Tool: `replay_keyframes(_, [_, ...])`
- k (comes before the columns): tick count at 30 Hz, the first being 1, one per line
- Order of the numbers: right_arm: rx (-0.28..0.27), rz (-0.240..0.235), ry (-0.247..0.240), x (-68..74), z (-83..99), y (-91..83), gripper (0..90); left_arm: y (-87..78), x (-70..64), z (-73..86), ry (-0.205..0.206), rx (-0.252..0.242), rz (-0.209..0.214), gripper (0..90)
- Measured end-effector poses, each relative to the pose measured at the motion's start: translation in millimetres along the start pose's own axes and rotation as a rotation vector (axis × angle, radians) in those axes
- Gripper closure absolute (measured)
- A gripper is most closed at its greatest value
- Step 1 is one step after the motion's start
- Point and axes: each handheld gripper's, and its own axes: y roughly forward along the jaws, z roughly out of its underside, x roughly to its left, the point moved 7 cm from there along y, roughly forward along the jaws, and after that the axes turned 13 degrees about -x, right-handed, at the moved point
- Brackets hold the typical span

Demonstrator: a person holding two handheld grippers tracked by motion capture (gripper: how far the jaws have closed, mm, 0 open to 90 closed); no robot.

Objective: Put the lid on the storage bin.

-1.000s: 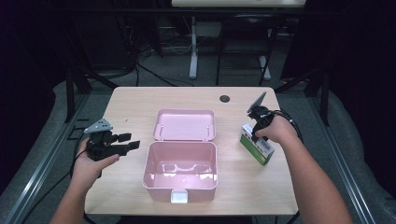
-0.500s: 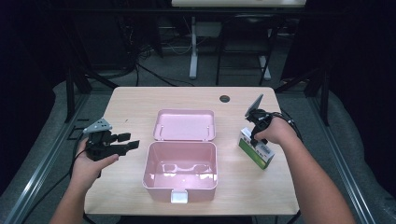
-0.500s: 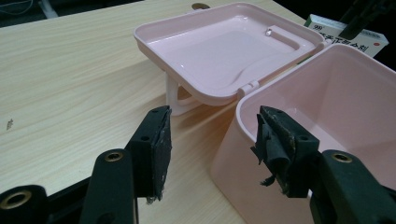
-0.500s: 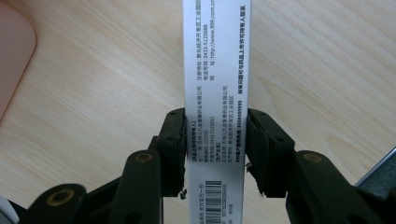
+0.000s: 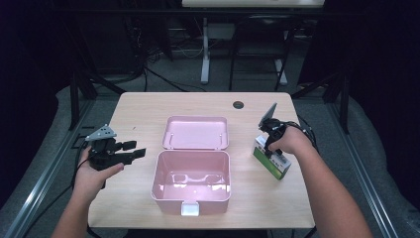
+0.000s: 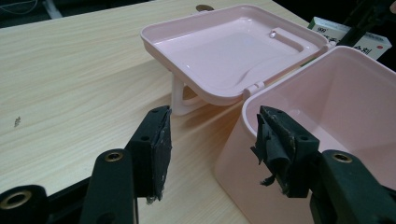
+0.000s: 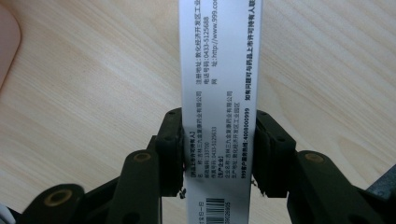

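Observation:
An open pink plastic box [image 5: 192, 178] stands at the table's middle, its lid [image 5: 195, 133] folded back flat behind it. To its right is a green and white carton [image 5: 278, 166], and my right gripper [image 5: 268, 145] is shut on it from above. In the right gripper view the jaws [image 7: 218, 154] clamp the carton's narrow white printed side [image 7: 219, 70]. I cannot tell whether the carton is off the table. My left gripper [image 5: 134, 149] hovers open left of the box; its jaws [image 6: 212, 149] point at the box's near corner [image 6: 243, 135] with nothing between them.
The box is empty inside. A dark round hole [image 5: 238, 105] sits in the wooden tabletop [image 5: 138, 114] near the far edge. Bare table lies left of the box and along the front. Black table legs and cables stand beyond the far edge.
The right hand has shifted slightly left and lower while gripping the carton. The left gripper has stayed where it was.

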Motion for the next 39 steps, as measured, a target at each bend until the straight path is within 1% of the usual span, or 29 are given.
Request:
replay_keyframes(10, [0.008,-0.007,0.004,-0.4,3.1,4.5,59.8,1.2,0.6,1.0,0.000,0.000,-0.004,45.0])
replay_keyframes(12, [0.007,-0.002,0.008,0.4,3.1,4.4,60.3,1.2,0.7,1.0,0.000,0.000,-0.005,45.1])
replay_keyframes(14, [0.007,0.002,0.000,0.1,2.6,4.2,60.8,1.0,0.7,0.9,-0.001,0.000,-0.004,45.1])
replay_keyframes(19, [0.005,0.010,0.001,-0.7,1.9,3.5,61.4,0.6,1.2,0.6,-0.001,-0.002,-0.005,45.0])
replay_keyframes(21, [0.006,0.009,-0.008,-0.8,2.1,2.5,61.5,-0.4,1.9,0.7,0.002,0.007,-0.005,45.1])
replay_keyframes(22, [0.005,0.012,-0.016,-1.0,2.1,1.8,61.5,0.0,2.0,0.7,0.001,0.002,-0.005,45.0])
replay_keyframes(24, [-0.004,0.016,-0.027,-1.2,1.6,0.7,61.5,-0.2,2.1,0.8,0.002,0.006,-0.007,45.1])
replay_keyframes(28, [-0.014,0.014,-0.027,0.1,1.1,-3.7,61.6,0.5,1.2,0.5,0.001,-0.001,-0.006,45.0])
replay_keyframes(34, [-0.014,0.019,-0.044,3.8,1.8,-15.7,61.5,-0.3,2.0,0.6,0.001,0.000,-0.008,45.0])
replay_keyframes(37, [-0.014,0.025,-0.059,7.7,1.7,-23.7,61.5,-0.5,1.8,0.2,-0.001,-0.005,-0.009,45.1])
replay_keyframes(39, [-0.020,0.016,-0.067,12.2,1.4,-28.5,61.5,-1.2,1.8,0.1,-0.001,-0.002,-0.007,45.0])
